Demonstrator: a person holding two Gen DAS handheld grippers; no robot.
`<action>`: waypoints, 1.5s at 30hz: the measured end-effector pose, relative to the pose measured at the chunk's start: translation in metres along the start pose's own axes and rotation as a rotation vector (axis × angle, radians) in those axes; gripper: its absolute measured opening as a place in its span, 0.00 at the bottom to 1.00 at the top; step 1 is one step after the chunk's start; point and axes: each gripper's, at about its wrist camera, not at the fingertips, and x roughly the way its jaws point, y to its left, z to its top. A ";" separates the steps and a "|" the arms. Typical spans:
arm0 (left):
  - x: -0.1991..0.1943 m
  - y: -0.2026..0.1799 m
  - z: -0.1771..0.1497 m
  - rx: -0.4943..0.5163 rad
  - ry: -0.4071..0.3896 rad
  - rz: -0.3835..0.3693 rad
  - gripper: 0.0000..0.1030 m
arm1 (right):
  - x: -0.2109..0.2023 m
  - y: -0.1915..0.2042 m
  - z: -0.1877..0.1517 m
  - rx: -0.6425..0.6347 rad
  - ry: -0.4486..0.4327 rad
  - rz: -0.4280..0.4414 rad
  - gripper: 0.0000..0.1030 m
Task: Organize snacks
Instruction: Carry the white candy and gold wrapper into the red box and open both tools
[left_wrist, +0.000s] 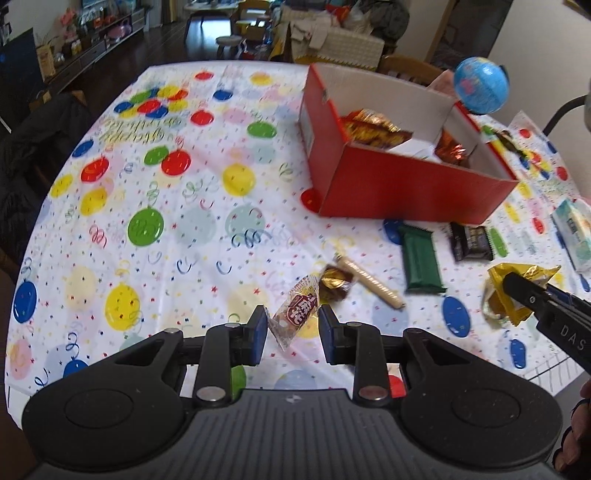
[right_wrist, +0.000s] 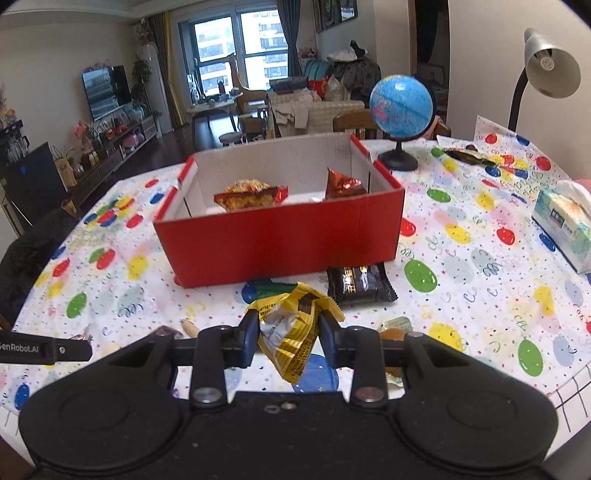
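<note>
So, left to right:
Left gripper (left_wrist: 292, 329): jaws part-open around a small brown snack packet (left_wrist: 296, 316); contact unclear.
Loose snacks: wafer stick (left_wrist: 369, 282) and green bar (left_wrist: 421, 259) at 1 o'clock of that packet, black packet (right_wrist: 360, 285) beyond.
Red box (right_wrist: 280, 243): at 12 o'clock of the right gripper, two packets inside.
Right gripper (right_wrist: 287, 334): clamped on a yellow wrapper (right_wrist: 291, 332).

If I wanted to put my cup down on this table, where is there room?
The widest bare stretch of tablecloth lies left of the red box. Another sits between the box and the tissue pack. Right in front of the box it is crowded: green bar, black packet, wafer stick.
</note>
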 end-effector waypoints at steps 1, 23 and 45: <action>-0.004 -0.001 0.001 0.005 -0.008 -0.004 0.28 | -0.004 0.001 0.001 -0.001 -0.006 0.003 0.32; -0.066 -0.049 0.065 0.104 -0.210 -0.105 0.28 | -0.057 0.012 0.066 -0.054 -0.170 0.044 0.32; 0.026 -0.093 0.159 0.067 -0.144 -0.009 0.28 | 0.050 -0.039 0.142 -0.099 -0.095 0.087 0.32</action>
